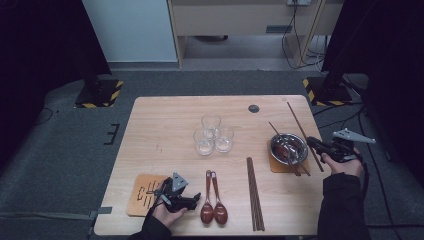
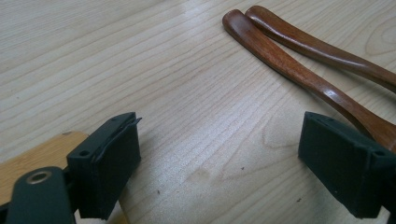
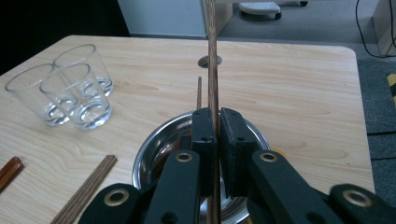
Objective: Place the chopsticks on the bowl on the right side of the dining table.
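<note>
My right gripper (image 1: 313, 143) is at the table's right edge, beside a metal bowl (image 1: 274, 145). It is shut on a long brown chopstick (image 1: 300, 127) that slants away past the bowl. In the right gripper view the chopstick (image 3: 212, 56) runs straight up between my pressed jaws (image 3: 215, 114), above the bowl (image 3: 144, 158). More chopsticks lie in the bowl. My left gripper (image 1: 196, 198) rests low at the front left, open, with bare wood between its jaws (image 2: 222, 122). Two dark wooden spoons (image 1: 212, 200) lie just to its right, and their handles (image 2: 299, 70) pass near one jaw.
Three clear glasses (image 1: 212, 135) stand together mid-table. A bundle of chopsticks (image 1: 255, 195) lies at the front, right of the spoons. An orange coaster (image 1: 140, 192) sits under my left hand, and another coaster (image 1: 274, 165) under the bowl. A round cable hole (image 1: 254, 108) is at the back.
</note>
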A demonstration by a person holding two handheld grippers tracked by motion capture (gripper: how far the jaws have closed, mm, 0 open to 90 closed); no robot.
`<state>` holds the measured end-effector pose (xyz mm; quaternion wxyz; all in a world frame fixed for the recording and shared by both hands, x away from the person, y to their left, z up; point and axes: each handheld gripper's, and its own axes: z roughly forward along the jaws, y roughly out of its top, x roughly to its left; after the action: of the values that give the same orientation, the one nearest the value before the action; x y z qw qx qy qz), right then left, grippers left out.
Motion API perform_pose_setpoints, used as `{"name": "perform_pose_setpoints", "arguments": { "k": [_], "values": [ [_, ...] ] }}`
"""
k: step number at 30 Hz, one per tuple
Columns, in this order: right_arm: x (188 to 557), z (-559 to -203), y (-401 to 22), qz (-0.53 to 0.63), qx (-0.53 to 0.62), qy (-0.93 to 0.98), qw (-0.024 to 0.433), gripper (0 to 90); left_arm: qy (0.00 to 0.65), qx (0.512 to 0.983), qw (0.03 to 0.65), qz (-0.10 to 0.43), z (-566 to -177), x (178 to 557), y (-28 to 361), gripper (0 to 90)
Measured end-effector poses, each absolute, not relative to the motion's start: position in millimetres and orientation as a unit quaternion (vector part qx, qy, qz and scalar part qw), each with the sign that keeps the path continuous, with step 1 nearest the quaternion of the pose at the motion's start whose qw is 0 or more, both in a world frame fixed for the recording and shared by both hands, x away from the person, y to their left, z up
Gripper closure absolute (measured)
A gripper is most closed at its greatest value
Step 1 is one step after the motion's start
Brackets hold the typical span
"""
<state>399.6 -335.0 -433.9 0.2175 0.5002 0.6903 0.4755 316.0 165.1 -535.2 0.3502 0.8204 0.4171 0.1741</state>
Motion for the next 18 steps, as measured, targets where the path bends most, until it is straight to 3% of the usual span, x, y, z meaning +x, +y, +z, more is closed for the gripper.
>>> {"name": "perform_pose_setpoints", "arguments": {
  "k": [18],
  "values": [
    [420.1, -466.9, -329.5, 0.447, 0.507, 0.709, 0.199, 85.2, 0.417, 0.821, 0.35, 0.174, -535.2, 316.0, 165.2, 11.7]
  ]
}}
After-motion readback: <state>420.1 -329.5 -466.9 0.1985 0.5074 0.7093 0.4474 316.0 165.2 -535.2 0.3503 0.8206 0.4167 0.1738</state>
